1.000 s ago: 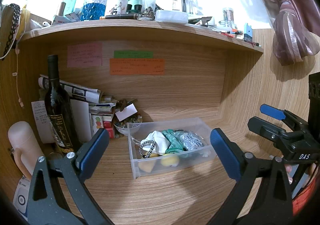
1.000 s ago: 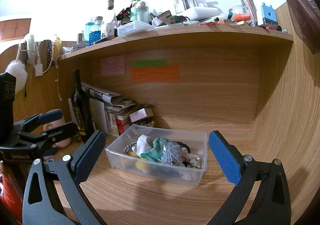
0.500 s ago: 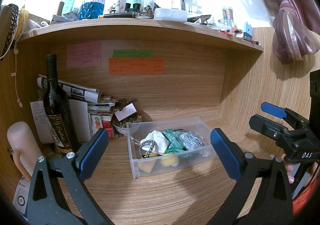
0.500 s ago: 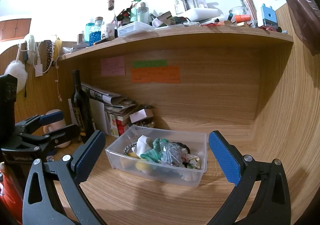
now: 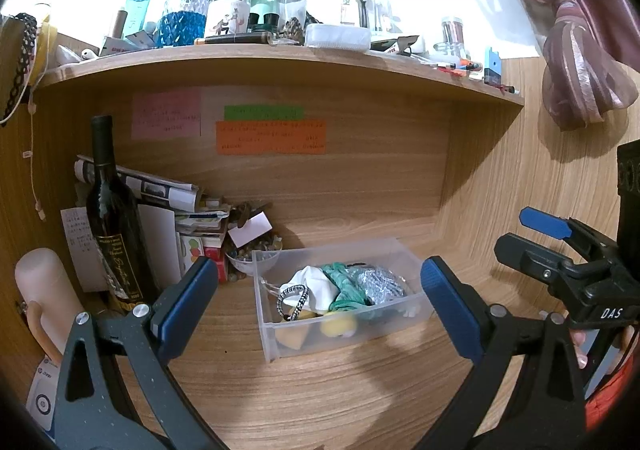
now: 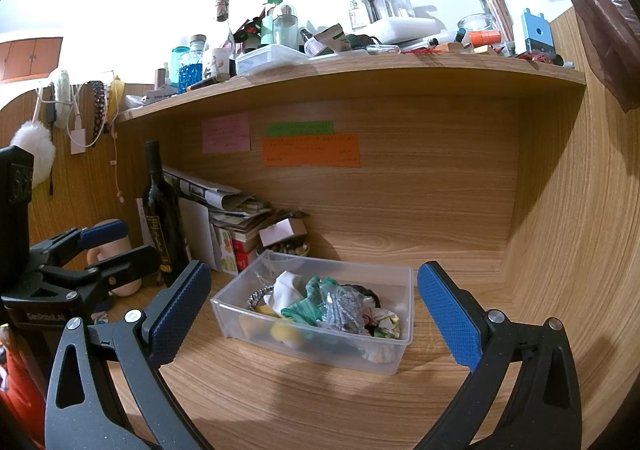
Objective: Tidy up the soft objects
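A clear plastic bin (image 5: 384, 330) (image 6: 396, 354) stands on the wooden desk under the shelf. It holds several soft things: a white cloth (image 5: 316, 284) (image 6: 288, 288), a green cloth (image 5: 340, 286) (image 6: 310, 300), a silvery grey bundle (image 5: 376, 282) (image 6: 344, 308), yellow pieces (image 5: 338, 326) (image 6: 282, 332) and a braided hair band (image 5: 294, 300). My left gripper (image 5: 320, 304) is open and empty, a little in front of the bin. My right gripper (image 6: 316, 310) is open and empty, also in front of the bin. Each gripper shows at the edge of the other's view.
A dark wine bottle (image 5: 112, 218) (image 6: 162, 218), stacked papers and small boxes (image 5: 192, 218), and a small bowl (image 5: 250, 264) stand at the back left. A pale cylinder (image 5: 44, 290) is at the left. The shelf above (image 5: 280, 58) is crowded with bottles. A curtain (image 5: 576, 70) hangs right.
Both views have shifted only slightly; the bin and its contents have not moved. Both grippers stay open.
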